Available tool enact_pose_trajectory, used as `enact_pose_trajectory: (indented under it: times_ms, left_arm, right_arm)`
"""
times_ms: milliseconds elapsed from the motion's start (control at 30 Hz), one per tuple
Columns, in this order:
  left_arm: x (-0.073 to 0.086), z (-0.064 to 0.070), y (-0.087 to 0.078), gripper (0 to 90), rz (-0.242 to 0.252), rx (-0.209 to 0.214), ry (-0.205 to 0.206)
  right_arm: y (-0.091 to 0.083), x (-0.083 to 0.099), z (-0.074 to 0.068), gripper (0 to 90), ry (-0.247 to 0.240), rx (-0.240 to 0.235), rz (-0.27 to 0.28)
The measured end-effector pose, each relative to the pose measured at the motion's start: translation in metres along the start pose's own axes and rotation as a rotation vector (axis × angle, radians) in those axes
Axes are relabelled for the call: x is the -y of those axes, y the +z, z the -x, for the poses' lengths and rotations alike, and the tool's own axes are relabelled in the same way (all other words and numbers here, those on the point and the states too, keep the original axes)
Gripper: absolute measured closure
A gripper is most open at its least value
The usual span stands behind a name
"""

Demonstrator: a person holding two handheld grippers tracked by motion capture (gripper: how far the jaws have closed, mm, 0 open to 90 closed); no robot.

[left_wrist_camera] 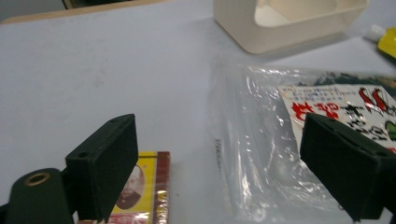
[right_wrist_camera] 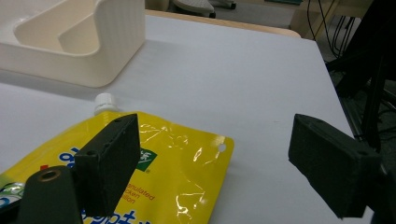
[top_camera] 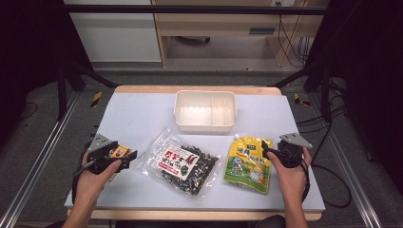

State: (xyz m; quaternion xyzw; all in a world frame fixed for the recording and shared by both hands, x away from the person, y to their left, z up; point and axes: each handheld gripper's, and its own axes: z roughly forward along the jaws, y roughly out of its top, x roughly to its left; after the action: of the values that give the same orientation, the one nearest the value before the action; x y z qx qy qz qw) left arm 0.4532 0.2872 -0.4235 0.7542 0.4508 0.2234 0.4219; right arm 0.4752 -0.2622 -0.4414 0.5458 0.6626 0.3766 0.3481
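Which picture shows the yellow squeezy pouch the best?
The high view: the whole yellow pouch lies flat there, beside the right gripper. The right gripper view shows its top half and white cap close up; the left gripper view catches just a corner.

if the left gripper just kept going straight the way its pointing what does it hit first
Most likely the clear bag of dark snacks, whose near edge lies just ahead between the left gripper's open jaws; depth is hard to judge.

Beyond your table's wooden far edge [top_camera: 195, 89] you see grey floor [top_camera: 228, 76], a pale wooden desk [top_camera: 223, 23] at top centre, a white cabinet [top_camera: 116, 33] upper left, and dark frame bars [top_camera: 190, 8].
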Motion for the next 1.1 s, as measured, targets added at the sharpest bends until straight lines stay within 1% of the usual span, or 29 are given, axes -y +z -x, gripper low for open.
enact_pose_trajectory:
  times_ms: [133, 200, 233, 267, 333, 367, 400, 433, 467, 533, 567, 633, 733, 867, 933, 1000, 1100]
  left_arm:
    - [0.006, 0.009, 0.000, 9.7, -0.023, 0.031, -0.004]
    - [0.009, 0.013, -0.003, 10.1, -0.033, 0.041, 0.003]
    - [0.009, 0.013, -0.003, 10.4, -0.033, 0.041, 0.003]
    - [0.010, 0.016, -0.004, 10.4, -0.032, 0.044, 0.003]
    - [0.013, 0.021, -0.006, 11.1, -0.046, 0.057, 0.017]
    - [0.014, 0.023, -0.006, 11.2, -0.049, 0.071, 0.013]
    - [0.017, 0.026, -0.007, 11.3, -0.056, 0.101, -0.002]
    - [0.017, 0.026, -0.007, 11.3, -0.056, 0.101, -0.002]
    - [0.019, 0.028, -0.006, 11.3, -0.067, 0.110, -0.005]
    - [0.024, 0.031, -0.005, 11.4, -0.092, 0.116, 0.001]
    - [0.027, 0.034, -0.003, 11.4, -0.103, 0.126, -0.007]
    - [0.029, 0.034, -0.002, 11.3, -0.111, 0.124, -0.008]
    - [0.035, 0.037, -0.002, 11.3, -0.126, 0.111, -0.009]
    - [0.037, 0.039, -0.004, 11.3, -0.130, 0.098, -0.008]
    - [0.039, 0.038, -0.004, 11.3, -0.136, 0.100, -0.013]
    - [0.039, 0.039, -0.003, 11.3, -0.139, 0.099, -0.011]
    - [0.039, 0.038, -0.003, 11.6, -0.141, 0.098, -0.011]
  right_arm:
    - [-0.002, 0.001, 0.005, 16.9, 0.016, 0.013, 0.002]
    - [0.000, 0.001, 0.005, 16.8, 0.016, 0.018, -0.003]
    - [0.000, 0.001, 0.005, 16.8, 0.016, 0.018, -0.003]
    - [0.000, 0.001, 0.005, 16.7, 0.013, 0.023, -0.005]
    - [0.002, 0.001, 0.004, 16.6, 0.013, 0.029, -0.008]
    - [0.002, 0.001, 0.004, 16.6, 0.012, 0.031, -0.009]
    - [0.002, 0.002, 0.004, 16.6, 0.011, 0.034, -0.010]
    - [0.002, 0.002, 0.004, 16.6, 0.012, 0.034, -0.012]
    - [0.002, 0.002, 0.004, 16.6, 0.012, 0.034, -0.012]
    - [0.003, 0.003, 0.005, 16.5, 0.007, 0.033, -0.017]
    - [0.003, 0.004, 0.006, 16.5, 0.009, 0.032, -0.019]
    - [0.002, 0.004, 0.007, 16.5, 0.009, 0.036, -0.013]
    - [0.001, 0.003, 0.008, 16.3, 0.014, 0.037, -0.012]
    - [0.002, 0.003, 0.007, 16.2, 0.006, 0.037, -0.014]
    - [0.002, 0.002, 0.004, 16.2, -0.003, 0.033, -0.014]
    - [0.002, 0.002, 0.003, 16.2, -0.001, 0.031, -0.015]
    - [0.003, 0.002, 0.002, 16.1, -0.011, 0.028, -0.022]
